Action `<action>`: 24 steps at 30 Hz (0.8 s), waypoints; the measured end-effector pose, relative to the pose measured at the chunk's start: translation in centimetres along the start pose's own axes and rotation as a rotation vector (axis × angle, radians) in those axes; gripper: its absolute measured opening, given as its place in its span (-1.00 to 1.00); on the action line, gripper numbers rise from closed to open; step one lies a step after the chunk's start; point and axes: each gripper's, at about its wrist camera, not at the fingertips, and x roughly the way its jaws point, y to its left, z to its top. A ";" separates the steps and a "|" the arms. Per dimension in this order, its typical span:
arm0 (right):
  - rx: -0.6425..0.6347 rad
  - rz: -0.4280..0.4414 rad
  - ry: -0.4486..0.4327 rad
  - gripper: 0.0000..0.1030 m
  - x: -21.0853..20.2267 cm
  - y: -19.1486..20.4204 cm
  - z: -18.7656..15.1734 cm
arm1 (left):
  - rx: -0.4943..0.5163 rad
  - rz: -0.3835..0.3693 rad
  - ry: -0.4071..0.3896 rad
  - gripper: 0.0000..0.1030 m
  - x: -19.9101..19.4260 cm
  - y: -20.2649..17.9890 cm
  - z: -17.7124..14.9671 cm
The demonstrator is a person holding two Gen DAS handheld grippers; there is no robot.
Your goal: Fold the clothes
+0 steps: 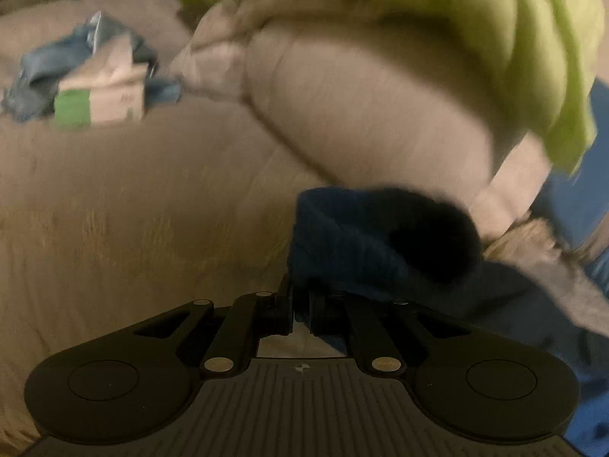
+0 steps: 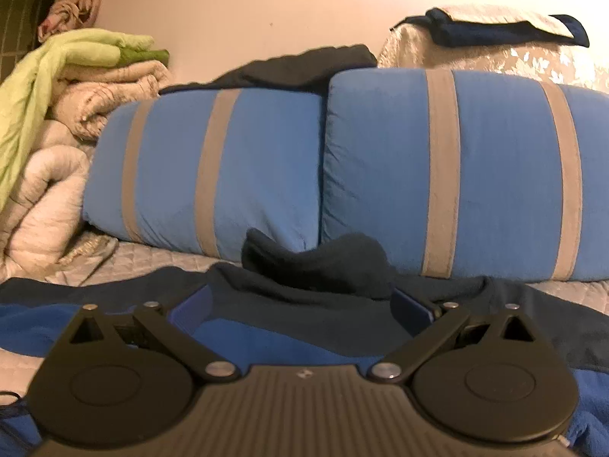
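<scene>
Left gripper [image 1: 300, 314]: jaws nearly together, pinching an edge of the dark blue garment [image 1: 365, 243], which bunches up just beyond them over the tan bed cover [image 1: 133, 209]. Right gripper [image 2: 300, 306]: jaws spread wide, hovering above the same garment [image 2: 316, 266], spread on the bed just in front of two blue striped pillows [image 2: 456, 171]. Folded beige and green bedding [image 2: 57, 87] is stacked at far left.
</scene>
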 end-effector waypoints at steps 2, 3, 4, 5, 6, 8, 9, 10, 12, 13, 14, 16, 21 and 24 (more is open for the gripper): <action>0.003 -0.010 0.008 1.00 0.1 -0.1 -0.1 | -0.029 0.009 0.017 -0.84 0.4 0.2 -0.6; 0.007 -0.015 0.013 1.00 0.2 -0.2 -0.2 | -0.072 -0.001 0.031 -0.83 0.4 0.4 -0.7; 0.008 -0.018 0.018 1.00 0.3 -0.2 -0.2 | -0.120 -0.015 0.042 -0.83 0.3 0.6 -0.7; 0.008 -0.021 0.023 1.00 0.4 -0.2 -0.2 | -0.144 -0.030 0.044 -0.83 0.3 0.8 -0.7; 0.005 -0.024 0.027 1.00 0.5 -0.2 -0.2 | -0.159 -0.045 0.042 -0.83 0.4 1.0 -0.7; -0.006 -0.028 0.031 1.00 0.7 0.0 -0.3 | -0.199 -0.084 0.044 -0.83 0.6 1.5 -0.8; -0.012 -0.026 0.032 1.00 0.7 0.1 -0.3 | -0.228 -0.110 0.048 -0.82 0.7 2.0 -0.9; -0.018 -0.024 0.031 1.00 0.7 0.2 -0.3 | -0.256 -0.136 0.052 -0.82 0.8 2.4 -1.0; -0.028 -0.023 0.031 1.00 0.7 0.4 -0.4 | -0.396 -0.203 0.059 -0.82 0.8 4.3 -1.1; -0.034 -0.023 0.032 1.00 0.7 0.5 -0.4 | -0.461 -0.234 0.058 -0.81 0.7 5.2 -1.2; -0.038 -0.025 0.031 1.00 0.7 0.6 -0.4 | -0.497 -0.250 0.057 -0.79 0.7 5.8 -1.2; -0.039 -0.023 0.030 1.00 0.7 0.6 -0.4 | -0.493 -0.251 0.064 -0.78 0.4 6.1 -1.2; -0.033 -0.032 0.024 1.00 0.5 0.5 -0.4 | -0.431 -0.220 0.069 -0.77 -0.7 5.0 -1.0; -0.030 -0.051 -0.001 1.00 0.1 0.4 -0.4 | -0.366 -0.166 0.084 -0.65 -1.6 3.7 -0.7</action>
